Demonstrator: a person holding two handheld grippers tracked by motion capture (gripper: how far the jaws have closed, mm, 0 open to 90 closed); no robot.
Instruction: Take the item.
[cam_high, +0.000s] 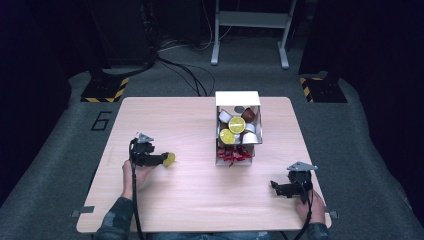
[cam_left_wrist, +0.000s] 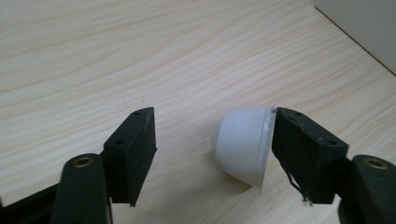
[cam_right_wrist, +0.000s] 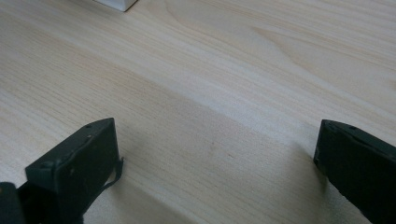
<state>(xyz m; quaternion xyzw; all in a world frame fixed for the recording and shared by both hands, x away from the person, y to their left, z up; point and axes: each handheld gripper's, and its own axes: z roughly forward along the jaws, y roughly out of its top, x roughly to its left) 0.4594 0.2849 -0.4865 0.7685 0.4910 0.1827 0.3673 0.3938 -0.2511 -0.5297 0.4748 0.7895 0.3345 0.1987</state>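
Left gripper view: the left gripper (cam_left_wrist: 212, 140) has its jaws spread apart, and a small white plastic capsule with a yellow foil lid (cam_left_wrist: 243, 145) lies on its side on the pale wooden table (cam_left_wrist: 140, 56), its lid rim against the right-hand jaw and a clear gap to the other. In the high view the capsule (cam_high: 169, 159) sits left of the white cardboard box of capsules (cam_high: 238, 129). The right gripper (cam_right_wrist: 215, 161) is wide open over bare wood, holding nothing.
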